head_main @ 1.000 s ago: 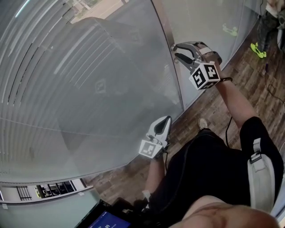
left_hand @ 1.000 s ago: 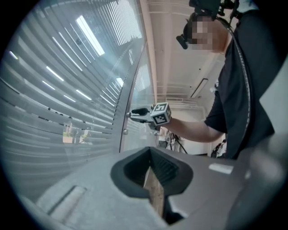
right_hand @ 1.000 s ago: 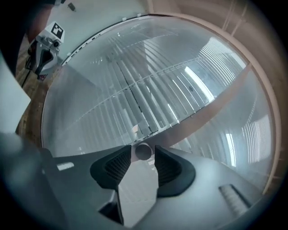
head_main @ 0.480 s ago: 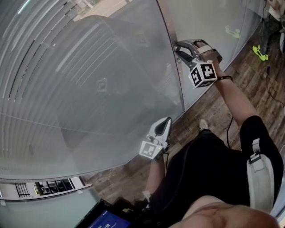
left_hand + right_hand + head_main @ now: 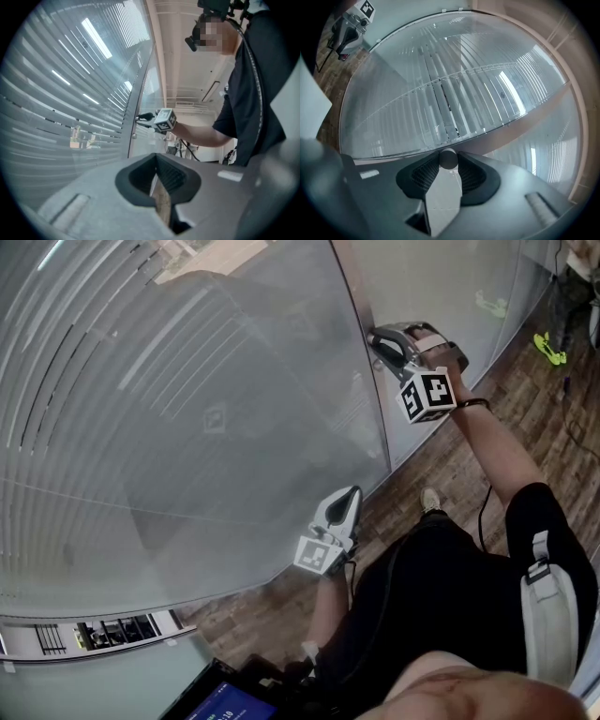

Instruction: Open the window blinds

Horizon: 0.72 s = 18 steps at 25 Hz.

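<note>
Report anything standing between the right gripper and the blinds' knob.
Nothing visible does. The knob sits right between the jaws of the right gripper, which have just been closing onto it.

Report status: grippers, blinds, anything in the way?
Right gripper just closing, fingers on the knob. Left gripper shut, empty. Blinds mostly shut. Nothing in the way.

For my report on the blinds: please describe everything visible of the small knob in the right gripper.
The knob is small, round, plain grey and smooth; only its end face shows. It sits between the tips of the right gripper, whose jaws have just been closing and now press on both its sides. The blinds lie beyond it. Its mounting is hidden.
</note>
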Tool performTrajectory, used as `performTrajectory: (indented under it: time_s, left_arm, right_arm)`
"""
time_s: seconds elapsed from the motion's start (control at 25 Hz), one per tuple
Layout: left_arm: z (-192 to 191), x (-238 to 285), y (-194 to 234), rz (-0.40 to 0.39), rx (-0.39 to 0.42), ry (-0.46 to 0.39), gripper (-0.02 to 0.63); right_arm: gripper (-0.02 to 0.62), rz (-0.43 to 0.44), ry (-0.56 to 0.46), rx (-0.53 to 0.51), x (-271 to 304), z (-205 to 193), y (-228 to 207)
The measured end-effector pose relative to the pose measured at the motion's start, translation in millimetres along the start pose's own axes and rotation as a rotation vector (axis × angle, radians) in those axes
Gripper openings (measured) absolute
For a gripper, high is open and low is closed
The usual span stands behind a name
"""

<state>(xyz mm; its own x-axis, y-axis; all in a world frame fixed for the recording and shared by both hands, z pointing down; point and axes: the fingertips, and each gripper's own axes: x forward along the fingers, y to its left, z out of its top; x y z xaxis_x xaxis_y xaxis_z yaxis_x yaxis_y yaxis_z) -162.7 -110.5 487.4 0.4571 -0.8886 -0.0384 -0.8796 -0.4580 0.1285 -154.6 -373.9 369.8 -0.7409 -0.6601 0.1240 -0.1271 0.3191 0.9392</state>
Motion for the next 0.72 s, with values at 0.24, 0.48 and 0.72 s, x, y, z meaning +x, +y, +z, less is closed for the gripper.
performTrajectory:
  time_s: [0.24,0.48,0.72]
  left_arm:
    - [0.5,-1.2,-0.2,-0.001,0.003,-0.006,0.002]
    - [1.6,-1.7,-2.6,-0.013,0.006,-0.009,0.002]
    - [-1.1,-2.2,-2.0,-0.014,0.003,-0.007,0.002]
  right_arm:
    - [0.117,0.005,0.005,0.002,0.3,-1.1,3.2]
    - [0.117,0.01,0.006,0.082,-1.2,0.2,0.8]
    - [0.118,0.03,-0.014,0.338,-1.6,-0.7,-2.4]
